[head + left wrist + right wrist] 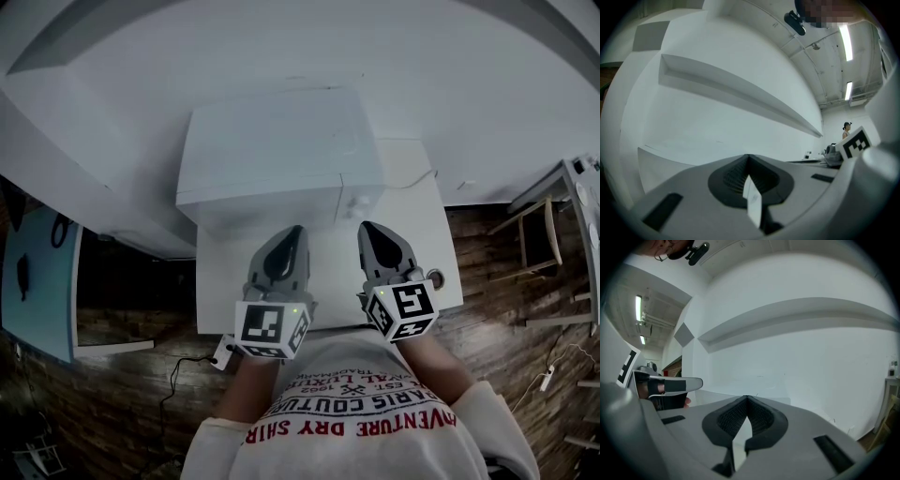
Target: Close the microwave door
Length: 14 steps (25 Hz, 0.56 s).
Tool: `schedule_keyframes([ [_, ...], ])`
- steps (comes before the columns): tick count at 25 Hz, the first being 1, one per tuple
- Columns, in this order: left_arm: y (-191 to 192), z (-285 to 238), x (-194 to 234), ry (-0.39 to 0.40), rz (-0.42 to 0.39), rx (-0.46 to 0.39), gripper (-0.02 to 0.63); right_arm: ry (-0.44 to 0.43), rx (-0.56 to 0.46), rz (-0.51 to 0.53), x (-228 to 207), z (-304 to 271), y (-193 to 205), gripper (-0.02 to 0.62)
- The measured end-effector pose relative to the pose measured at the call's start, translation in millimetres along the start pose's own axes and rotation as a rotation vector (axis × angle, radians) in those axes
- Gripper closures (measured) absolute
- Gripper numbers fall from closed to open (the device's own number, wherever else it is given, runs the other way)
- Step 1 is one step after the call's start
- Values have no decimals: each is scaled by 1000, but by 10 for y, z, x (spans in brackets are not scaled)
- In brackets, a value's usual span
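Observation:
A white microwave (pixel 277 141) stands at the back of a small white table (pixel 427 248), seen from above in the head view. Its front face (pixel 272 204) looks flush with the body, and a small knob (pixel 359 200) shows at the right end. My left gripper (pixel 295 231) points at the lower front of the microwave, jaws closed together with nothing in them. The right gripper (pixel 367 228) is level with it, a short way to the right, just below the knob, also shut and empty. Both gripper views are tilted up at a bare white wall; neither shows the door.
A white wall ledge (pixel 740 91) runs above the table. A wooden chair (pixel 539 225) stands on the brick-pattern floor at the right. A blue panel (pixel 37 281) leans at the left, and a cable (pixel 178 375) lies on the floor near my feet.

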State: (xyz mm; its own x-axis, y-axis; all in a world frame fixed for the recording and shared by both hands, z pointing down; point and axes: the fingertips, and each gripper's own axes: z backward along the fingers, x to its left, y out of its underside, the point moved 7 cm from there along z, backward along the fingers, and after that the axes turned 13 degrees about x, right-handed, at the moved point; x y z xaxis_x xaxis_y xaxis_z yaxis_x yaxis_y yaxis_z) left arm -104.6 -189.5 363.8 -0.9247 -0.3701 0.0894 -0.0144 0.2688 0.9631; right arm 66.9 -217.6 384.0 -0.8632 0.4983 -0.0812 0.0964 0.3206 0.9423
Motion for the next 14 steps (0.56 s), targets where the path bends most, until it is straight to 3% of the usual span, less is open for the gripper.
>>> schedule_keyframes([
  [14, 64, -31, -19, -23, -2, 53, 604, -8, 21, -21, -38, -4, 15, 583],
])
